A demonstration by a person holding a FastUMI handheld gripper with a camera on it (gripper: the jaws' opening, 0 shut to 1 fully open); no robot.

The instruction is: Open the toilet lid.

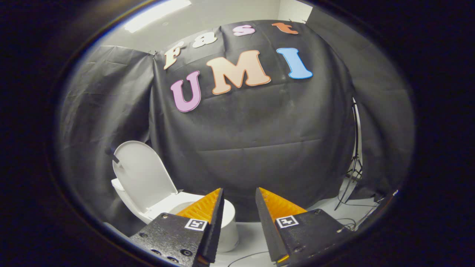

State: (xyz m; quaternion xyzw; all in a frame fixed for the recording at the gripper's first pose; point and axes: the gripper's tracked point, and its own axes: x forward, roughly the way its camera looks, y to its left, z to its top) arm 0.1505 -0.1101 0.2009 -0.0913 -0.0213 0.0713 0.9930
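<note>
The toilet lid (143,174) stands upright, leaning back, so the hand-held gripper (239,193) hangs apart and empty, touching nothing.

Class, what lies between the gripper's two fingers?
Nothing is held: the gripper is open. Through the gap, the gripper view shows black cloth wall and pale floor; the toilet sits beside.

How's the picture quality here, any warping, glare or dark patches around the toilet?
Gripper view: strong fisheye bending curves the cloth wall and the ceiling light strip, which glares white; the raised toilet lid is evenly lit and sharp; the open gripper looks slightly soft up close; the light stand sits in dimmer surroundings.
</note>
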